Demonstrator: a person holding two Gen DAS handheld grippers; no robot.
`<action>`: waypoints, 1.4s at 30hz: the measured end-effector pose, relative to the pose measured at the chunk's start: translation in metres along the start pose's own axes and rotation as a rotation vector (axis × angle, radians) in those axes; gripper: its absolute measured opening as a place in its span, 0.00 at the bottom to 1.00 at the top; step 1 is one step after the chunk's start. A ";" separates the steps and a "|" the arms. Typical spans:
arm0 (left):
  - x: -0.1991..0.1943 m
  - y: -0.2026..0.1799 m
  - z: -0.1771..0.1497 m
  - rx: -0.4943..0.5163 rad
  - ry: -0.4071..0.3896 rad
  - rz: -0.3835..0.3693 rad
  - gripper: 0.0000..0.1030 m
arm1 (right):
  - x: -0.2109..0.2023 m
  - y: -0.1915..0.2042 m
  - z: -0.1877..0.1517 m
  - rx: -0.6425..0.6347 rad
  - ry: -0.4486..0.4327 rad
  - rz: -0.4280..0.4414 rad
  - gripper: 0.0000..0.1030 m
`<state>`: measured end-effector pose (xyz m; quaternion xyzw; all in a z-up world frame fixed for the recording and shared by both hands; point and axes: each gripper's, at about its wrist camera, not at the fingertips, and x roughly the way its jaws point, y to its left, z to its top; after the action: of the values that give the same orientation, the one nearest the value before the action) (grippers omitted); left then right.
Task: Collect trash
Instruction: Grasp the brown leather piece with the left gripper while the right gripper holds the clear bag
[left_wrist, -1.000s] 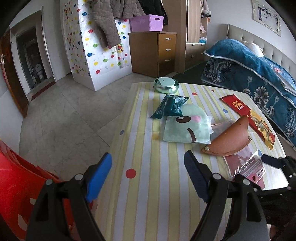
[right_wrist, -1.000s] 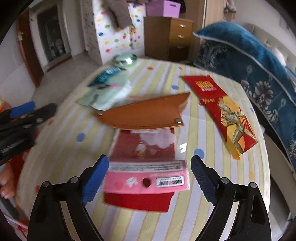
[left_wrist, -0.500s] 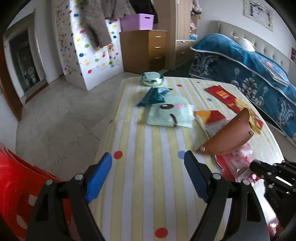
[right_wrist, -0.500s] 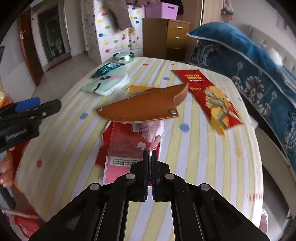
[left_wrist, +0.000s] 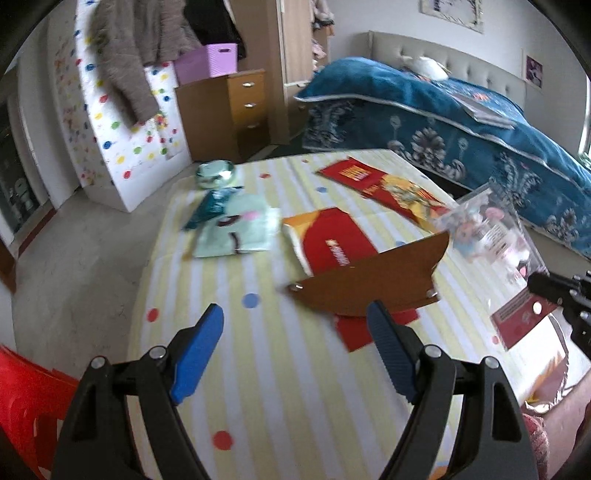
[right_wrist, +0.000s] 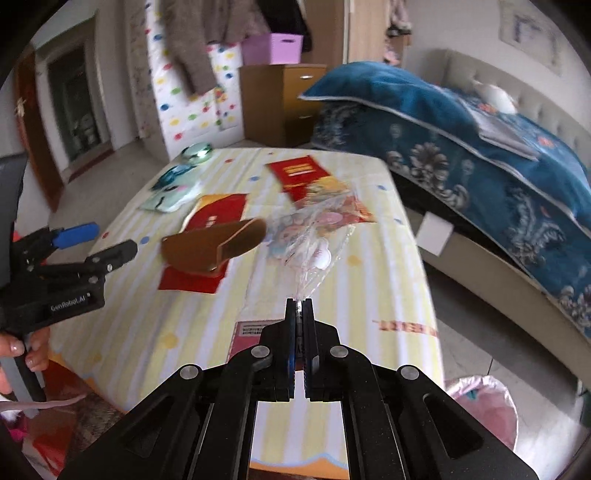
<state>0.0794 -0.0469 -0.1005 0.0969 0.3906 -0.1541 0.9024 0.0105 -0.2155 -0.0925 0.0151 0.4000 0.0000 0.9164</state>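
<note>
- Two hand-held grippers work over a table (left_wrist: 258, 387) covered in a yellow-striped cloth with coloured dots.
- The right gripper (right_wrist: 299, 306) has its jaws clenched on the edge of a clear plastic wrapper (right_wrist: 314, 240) printed with pink shapes. The wrapper is lifted off the cloth, near the right edge of the table.
- The left gripper (left_wrist: 295, 332) hovers over the near left part of the table, its blue-padded jaws spread wide with nothing between them.
- A brown leather sheath (left_wrist: 369, 280) lies in the middle of the table, resting partly on a red packet (left_wrist: 332, 240).
- Farther back and to the left lie a pale green packet with a cartoon face (left_wrist: 236, 232) and, touching its far edge, a dark teal wrapper (left_wrist: 210, 206).
- A small shiny round tin (left_wrist: 216, 173) sits at the far left corner.
- A long red and yellow packet (left_wrist: 384, 188) lies towards the far right.
- A bed with a blue patterned cover (right_wrist: 480, 147) stands to the right of the table.
</note>
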 end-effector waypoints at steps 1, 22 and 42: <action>0.002 -0.004 0.001 0.004 0.007 -0.005 0.82 | -0.002 -0.004 -0.001 0.013 -0.007 -0.012 0.03; 0.045 -0.039 -0.001 -0.001 0.161 0.027 0.82 | -0.013 -0.049 -0.005 0.083 -0.018 -0.010 0.04; -0.010 0.007 -0.009 -0.185 0.083 0.005 0.79 | -0.021 -0.025 -0.006 0.048 -0.036 0.033 0.04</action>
<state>0.0696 -0.0356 -0.0985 0.0204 0.4399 -0.1112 0.8909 -0.0081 -0.2406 -0.0821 0.0436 0.3830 0.0051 0.9227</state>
